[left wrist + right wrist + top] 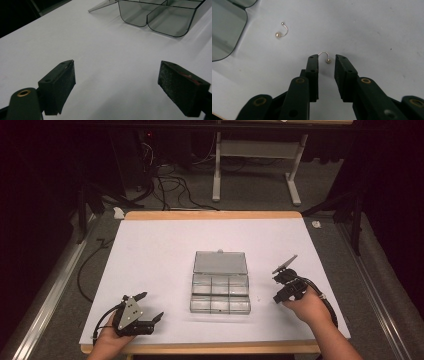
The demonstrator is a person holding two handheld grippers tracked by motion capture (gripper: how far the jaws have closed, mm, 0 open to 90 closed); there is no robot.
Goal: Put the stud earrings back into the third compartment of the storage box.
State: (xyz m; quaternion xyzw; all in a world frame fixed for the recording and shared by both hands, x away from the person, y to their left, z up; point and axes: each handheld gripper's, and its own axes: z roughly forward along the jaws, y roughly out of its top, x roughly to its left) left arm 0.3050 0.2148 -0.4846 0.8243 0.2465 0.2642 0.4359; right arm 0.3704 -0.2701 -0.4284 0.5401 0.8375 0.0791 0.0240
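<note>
Wooden table w/ white sheet on top, light wood edge showing at back + front. Clear plastic compartment box sitting approx mid-sheet, lid flipped open flat behind it. Two small pearl hook earrings on the sheet just beside the box: one closer to it, other a bit further out.

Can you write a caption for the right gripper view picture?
Right gripper jaws nearly closed around a pearl earring on the white table, a second earring nearby.
</note>
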